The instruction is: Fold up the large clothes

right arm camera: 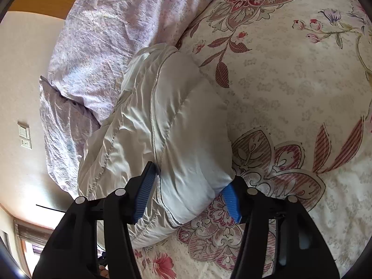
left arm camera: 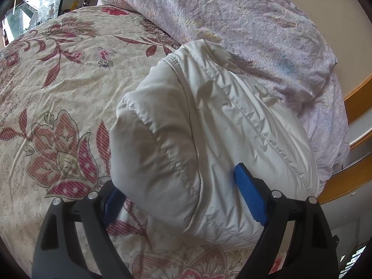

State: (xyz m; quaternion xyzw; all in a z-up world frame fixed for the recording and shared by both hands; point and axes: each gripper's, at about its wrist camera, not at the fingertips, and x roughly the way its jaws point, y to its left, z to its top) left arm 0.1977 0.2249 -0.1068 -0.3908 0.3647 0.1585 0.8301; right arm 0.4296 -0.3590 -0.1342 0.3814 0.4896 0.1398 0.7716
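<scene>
A white puffy quilted jacket [left arm camera: 197,125] lies bunched and folded over on a floral bedsheet [left arm camera: 58,81]. My left gripper [left arm camera: 181,193] has its blue-padded jaws wide apart around one end of the jacket, with thick padded fabric between them. In the right wrist view the same jacket [right arm camera: 167,125] lies on the sheet [right arm camera: 290,93]. My right gripper [right arm camera: 188,193] straddles the other end, blue pads on either side of a thick fold. Whether the pads press the fabric I cannot tell.
A lilac floral duvet [left arm camera: 244,23] is heaped against the jacket's far side, seen also in the right wrist view [right arm camera: 104,34]. A wooden bed frame [left arm camera: 355,97] and cream wall lie beyond. A wall socket [right arm camera: 25,134] shows at left. A window area [left arm camera: 30,7] is far left.
</scene>
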